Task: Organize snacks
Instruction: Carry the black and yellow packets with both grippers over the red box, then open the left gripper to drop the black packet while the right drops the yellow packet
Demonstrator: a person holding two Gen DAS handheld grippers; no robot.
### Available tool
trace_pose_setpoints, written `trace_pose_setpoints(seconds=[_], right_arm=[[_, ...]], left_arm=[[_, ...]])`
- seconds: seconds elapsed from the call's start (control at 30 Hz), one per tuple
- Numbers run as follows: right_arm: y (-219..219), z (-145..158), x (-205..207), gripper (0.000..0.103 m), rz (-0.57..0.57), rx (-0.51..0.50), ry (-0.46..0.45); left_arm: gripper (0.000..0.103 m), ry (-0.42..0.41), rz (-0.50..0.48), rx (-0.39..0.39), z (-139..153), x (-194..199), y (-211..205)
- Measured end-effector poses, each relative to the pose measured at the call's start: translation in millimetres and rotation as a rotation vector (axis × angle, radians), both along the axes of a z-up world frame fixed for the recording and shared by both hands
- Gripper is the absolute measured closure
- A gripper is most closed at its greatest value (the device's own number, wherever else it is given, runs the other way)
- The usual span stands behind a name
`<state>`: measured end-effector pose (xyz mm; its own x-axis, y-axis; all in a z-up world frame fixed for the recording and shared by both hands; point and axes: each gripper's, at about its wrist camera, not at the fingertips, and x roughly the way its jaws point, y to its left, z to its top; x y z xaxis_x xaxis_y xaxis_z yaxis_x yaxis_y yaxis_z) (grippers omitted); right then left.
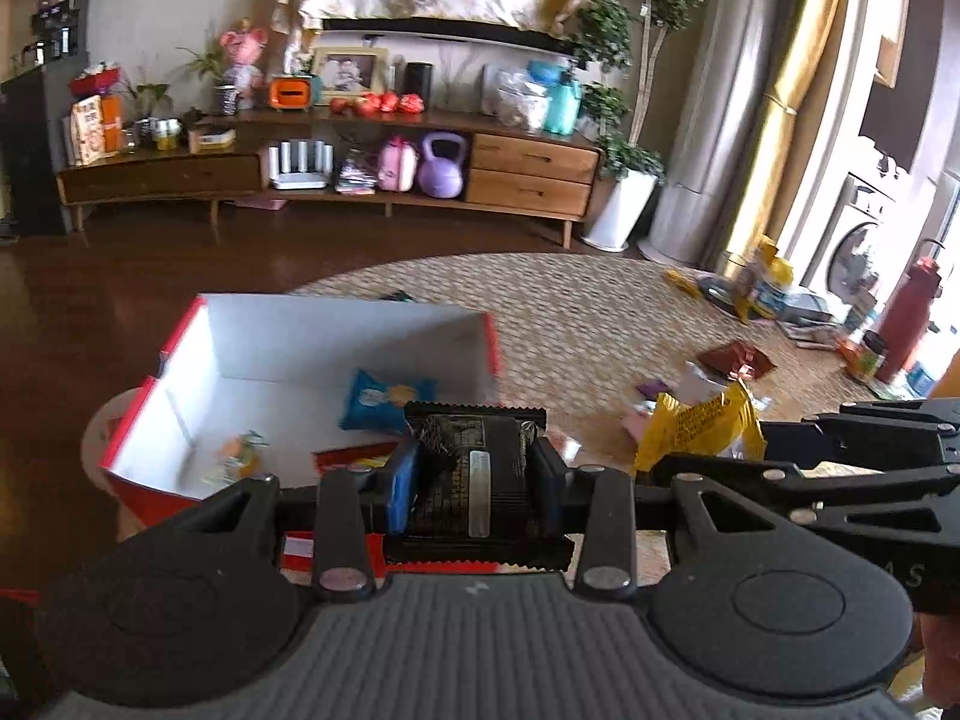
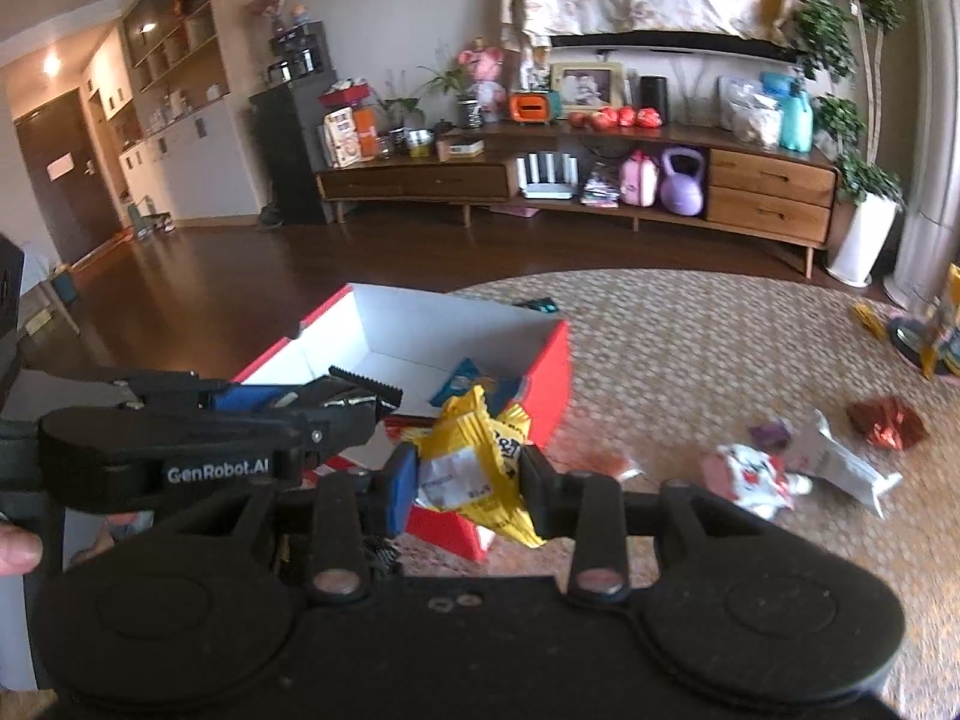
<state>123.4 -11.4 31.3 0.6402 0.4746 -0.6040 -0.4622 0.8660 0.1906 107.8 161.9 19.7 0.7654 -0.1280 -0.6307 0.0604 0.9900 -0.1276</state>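
The job looks partly done. The box (image 1: 288,354), red outside and white inside, sits open at the rug's (image 1: 588,312) edge and already holds a blue packet (image 1: 384,399) near its right wall, a small orange-green packet (image 1: 237,459) at about 7 o'clock from it, and a red-yellow one (image 1: 354,457) against the near wall.

Two more snacks are in hand. The left gripper (image 1: 474,474) is clamped on a black packet (image 1: 471,468), pads pressing its two sides, and it sits over the box's near edge. The right gripper (image 2: 468,474) is clamped on a yellow packet (image 2: 474,450), crumpled between the pads, above the box's near right corner (image 2: 555,372). Both seem a short drop away from going in.

What is left lies on the rug at 3 o'clock from the box: a white-red packet (image 2: 750,474), a white wrapper (image 2: 846,468), a small purple piece (image 2: 771,433) and a shiny red-brown packet (image 2: 888,423). A dark packet (image 2: 537,304) also lies just past the box's far wall. A further heap (image 1: 762,288) sits at the rug's far right; whether it counts as snacks I cannot tell.
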Motion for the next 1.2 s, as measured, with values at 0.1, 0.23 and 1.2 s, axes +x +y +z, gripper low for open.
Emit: trace_pose_setpoints(seconds=[0.1,0.23,1.2], right_arm=[[19.4,1.1,5.5,0.068,0.024,-0.008,-0.005],[42.8,0.5,17.6,0.068,0.046,-0.013,-0.005],[136.3,-74.1,113.2,0.067,0.064,-0.185,0.078]], left_arm=[[0.064,0.001,0.028,0.007,0.8,4.3,18.6],[0.064,0.008,0.059,0.026,-0.5,12.9,41.7],[0.064,0.174,0.168,0.130,-77.7,120.6,119.6]])
